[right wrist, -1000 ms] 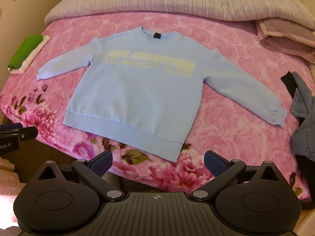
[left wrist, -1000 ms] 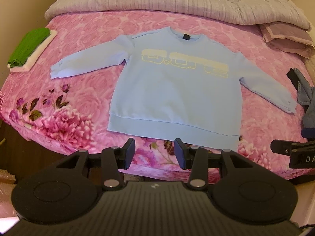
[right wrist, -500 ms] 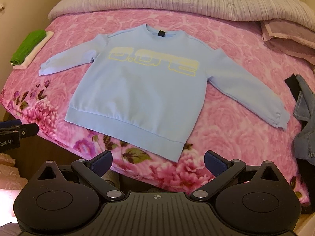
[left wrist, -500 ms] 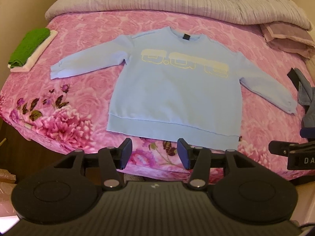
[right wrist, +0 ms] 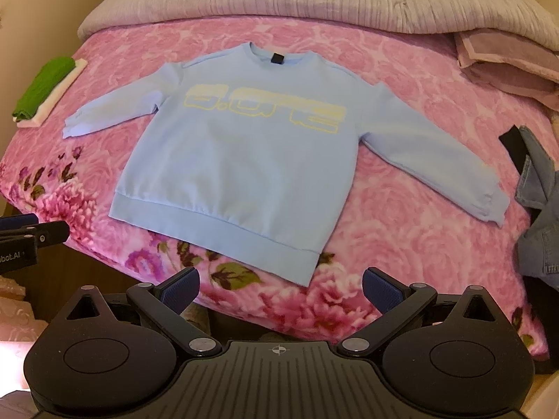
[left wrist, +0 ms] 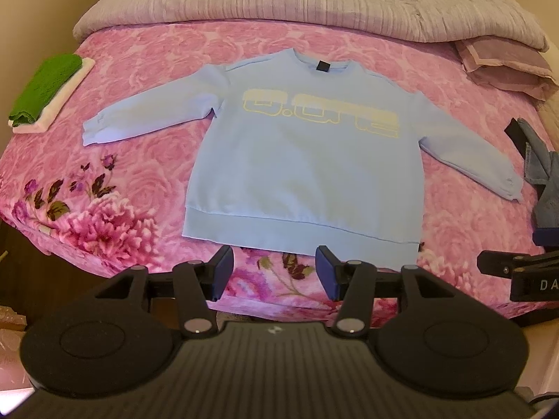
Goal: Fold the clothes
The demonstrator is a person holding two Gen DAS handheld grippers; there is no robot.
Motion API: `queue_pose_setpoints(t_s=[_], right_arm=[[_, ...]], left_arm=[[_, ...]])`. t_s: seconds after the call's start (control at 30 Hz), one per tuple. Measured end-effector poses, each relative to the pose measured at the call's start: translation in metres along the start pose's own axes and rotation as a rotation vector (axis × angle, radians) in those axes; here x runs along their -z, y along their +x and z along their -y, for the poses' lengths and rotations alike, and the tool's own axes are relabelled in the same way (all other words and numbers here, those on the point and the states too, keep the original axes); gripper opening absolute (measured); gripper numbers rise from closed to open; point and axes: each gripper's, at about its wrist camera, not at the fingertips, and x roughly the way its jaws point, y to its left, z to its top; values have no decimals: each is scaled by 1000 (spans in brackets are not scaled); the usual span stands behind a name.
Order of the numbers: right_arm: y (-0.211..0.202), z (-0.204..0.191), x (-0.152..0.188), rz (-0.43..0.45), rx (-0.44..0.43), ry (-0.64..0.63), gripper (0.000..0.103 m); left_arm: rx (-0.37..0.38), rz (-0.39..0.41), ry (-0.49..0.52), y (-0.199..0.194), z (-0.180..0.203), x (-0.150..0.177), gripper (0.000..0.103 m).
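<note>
**Asker:** Sweatshirt (left wrist: 304, 160) first, please: where is it, and how does it lie?

**Describer:** Pale blue, with yellow lettering across the chest, it lies flat and face up on a bed (left wrist: 146, 59) with a pink flowered cover. Both sleeves are spread out to the sides and the hem is nearest the cameras, close to the bed's edge. Laid open like this, it looks ready for a first fold, with none made yet.

**Asker:** And the grippers?

**Describer:** Left gripper (left wrist: 274, 272) hovers just short of the hem, touching nothing. Its jaws have just been opening and now stand apart, empty. Right gripper (right wrist: 280, 288) hangs by the hem's right corner, jaws spread wider, also empty. Both tilt steeply down at the cloth, probably to take hold of it.

**Asker:** Anything else on the bed?

**Describer:** Green cloth (left wrist: 45, 87) is folded on a white one at the far left, well apart, likely finished pieces. Jeans (right wrist: 541, 216) lie crumpled at the right edge, perhaps waiting. Grey quilt (left wrist: 314, 0) is bunched along the far side.
</note>
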Motion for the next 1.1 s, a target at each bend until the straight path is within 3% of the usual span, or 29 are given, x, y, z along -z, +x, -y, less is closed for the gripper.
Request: queue_pose_setpoints(t_s=[0.67,0.93,1.1], right_arm=[[10,17,-14,7,8,64,102],[22,41,-51,109,0,188,102],[43,51,-92,165,-44,302,102]], left_arm=[[63,17,-30,18,-9,-18,49],[164,5,-172,59,-63,-45,49],[216,-9,-358,107,-130,-73,50]])
